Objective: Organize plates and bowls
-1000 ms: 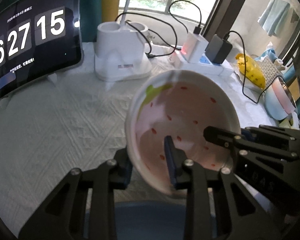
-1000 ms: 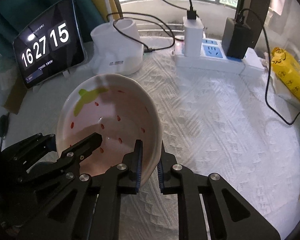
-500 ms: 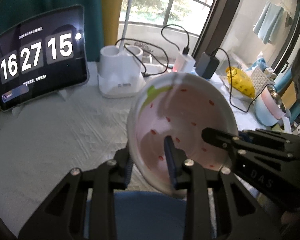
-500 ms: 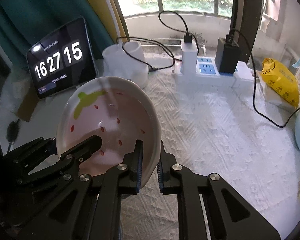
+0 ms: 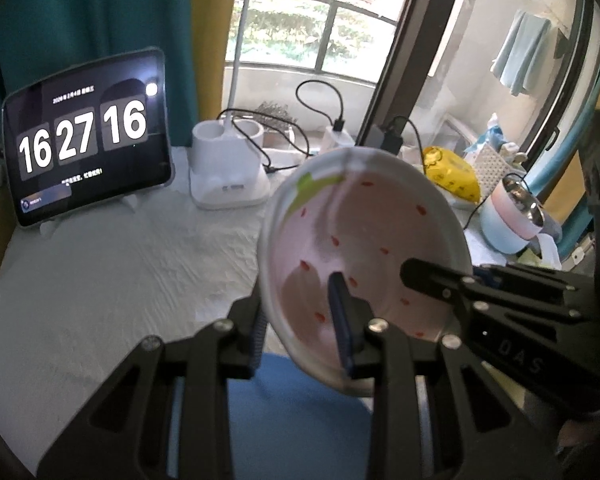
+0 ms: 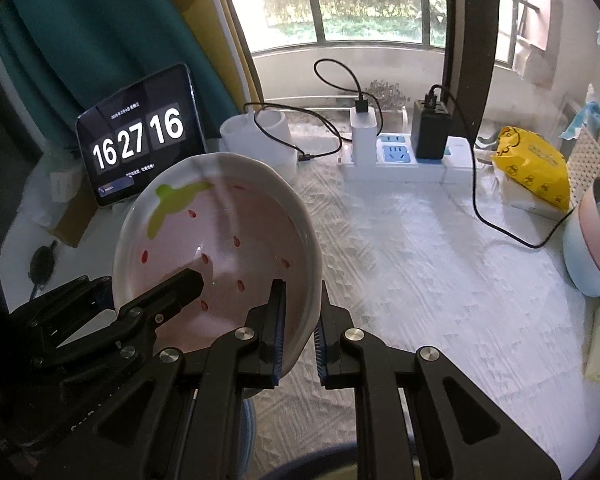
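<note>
A white bowl with a pink inside, red seed marks and a green leaf, the strawberry bowl [image 5: 364, 240] [image 6: 216, 248], hangs tilted above the white tablecloth [image 6: 420, 272]. My left gripper [image 5: 296, 316] is shut on its left rim, one pad inside the bowl and one outside. My right gripper [image 6: 300, 320] is shut on the opposite rim, again with a pad on each side of the wall. Each view shows the other gripper reaching in from the side. Under the bowl a blue round dish [image 5: 300, 396] lies on the cloth, mostly hidden by the fingers.
A tablet clock [image 5: 88, 160] leans at the back left beside a white lamp base [image 5: 228, 164]. A power strip with chargers and cables [image 6: 404, 152] runs along the window side. A yellow packet [image 6: 532, 168] and a pink-and-blue pot [image 6: 592, 248] stand at the right.
Both grippers have lifted the strawberry bowl higher off the cloth and pulled back; the table looks farther away and more of the window shows. The grips have not changed.
</note>
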Demonstrator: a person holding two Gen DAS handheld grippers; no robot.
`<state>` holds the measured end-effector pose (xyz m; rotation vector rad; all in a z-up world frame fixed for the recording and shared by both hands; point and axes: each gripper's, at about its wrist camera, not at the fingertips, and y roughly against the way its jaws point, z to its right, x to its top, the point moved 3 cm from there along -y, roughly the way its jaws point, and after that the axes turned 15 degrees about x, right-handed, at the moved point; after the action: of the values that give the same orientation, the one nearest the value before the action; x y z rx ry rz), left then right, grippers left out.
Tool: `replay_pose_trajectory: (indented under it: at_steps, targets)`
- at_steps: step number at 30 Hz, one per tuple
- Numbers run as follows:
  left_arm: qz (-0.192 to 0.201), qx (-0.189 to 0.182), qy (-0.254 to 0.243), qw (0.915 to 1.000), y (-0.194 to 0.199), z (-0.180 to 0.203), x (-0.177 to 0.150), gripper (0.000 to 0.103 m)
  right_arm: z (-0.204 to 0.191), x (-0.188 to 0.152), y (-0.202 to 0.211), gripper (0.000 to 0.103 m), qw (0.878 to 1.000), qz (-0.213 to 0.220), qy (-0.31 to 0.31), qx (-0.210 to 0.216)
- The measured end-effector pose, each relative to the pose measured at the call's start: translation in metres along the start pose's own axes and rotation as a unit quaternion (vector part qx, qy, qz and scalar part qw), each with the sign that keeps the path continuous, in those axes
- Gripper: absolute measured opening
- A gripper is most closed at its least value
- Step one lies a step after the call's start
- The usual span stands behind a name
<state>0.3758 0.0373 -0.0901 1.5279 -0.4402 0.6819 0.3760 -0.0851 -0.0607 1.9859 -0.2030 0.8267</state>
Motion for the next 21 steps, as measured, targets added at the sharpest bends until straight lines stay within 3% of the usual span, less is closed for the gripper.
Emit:
replay_pose_trajectory:
  at_steps: [21]
  targets:
    - [0.027,-0.018,-0.024,0.9992,0.059,0.043,-0.024,0.03,0.002,-0.039,0.075,0.014,0.999,0.039,-0.006,-0.01]
